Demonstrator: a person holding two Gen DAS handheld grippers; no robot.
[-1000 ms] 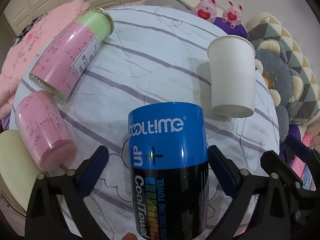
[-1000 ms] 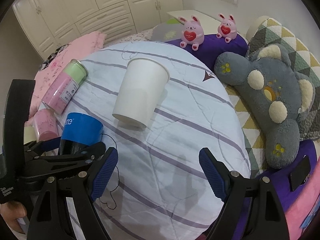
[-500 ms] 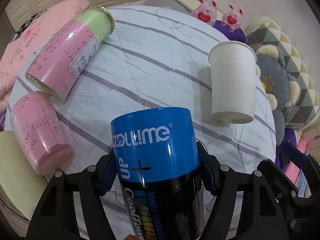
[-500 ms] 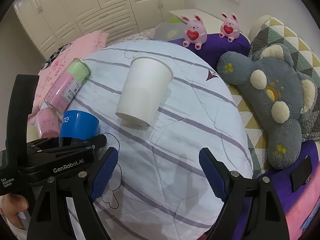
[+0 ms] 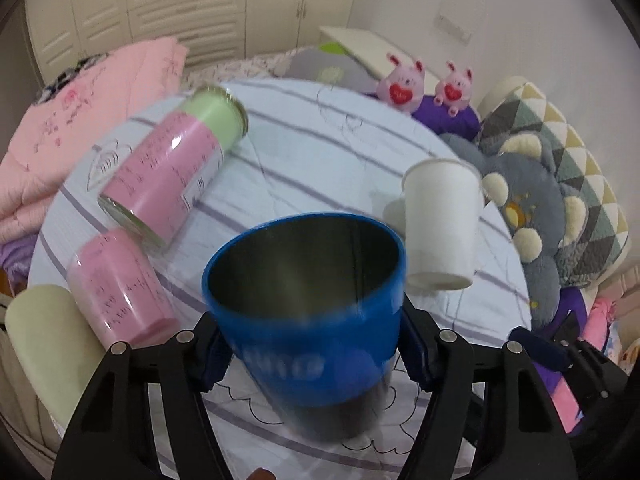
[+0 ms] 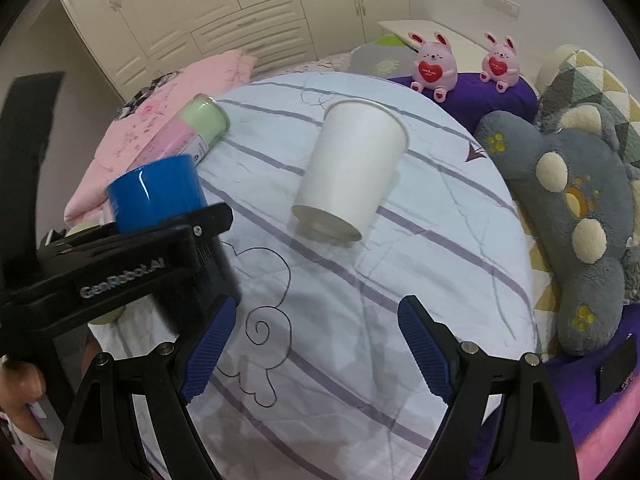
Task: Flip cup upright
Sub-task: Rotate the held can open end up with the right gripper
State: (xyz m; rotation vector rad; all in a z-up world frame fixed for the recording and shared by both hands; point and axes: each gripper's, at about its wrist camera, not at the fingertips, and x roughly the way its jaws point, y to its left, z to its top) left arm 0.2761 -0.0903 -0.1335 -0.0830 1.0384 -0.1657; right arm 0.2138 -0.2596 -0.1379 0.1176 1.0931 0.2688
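My left gripper (image 5: pixel 316 356) is shut on a blue and black cup (image 5: pixel 308 304), lifted off the round striped table (image 5: pixel 304 160) and tilted so its open mouth faces the camera. The same cup (image 6: pixel 156 196) and the left gripper's black body show at the left of the right wrist view. A white paper cup (image 5: pixel 440 228) lies on its side on the table, right of the blue cup; it also shows in the right wrist view (image 6: pixel 352 172). My right gripper (image 6: pixel 316 344) is open and empty above the table's near part.
A pink and green jar (image 5: pixel 172 176) and a pink cup (image 5: pixel 116 284) lie on the table's left side. A grey plush toy (image 6: pixel 572 216) and two pink bunnies (image 6: pixel 434 66) sit to the right and back. A pink quilt (image 5: pixel 80 120) lies behind left.
My left gripper closed on the blue cup, lifted it and tipped it, so its open mouth now faces the camera. The right gripper stayed open and nearly still.
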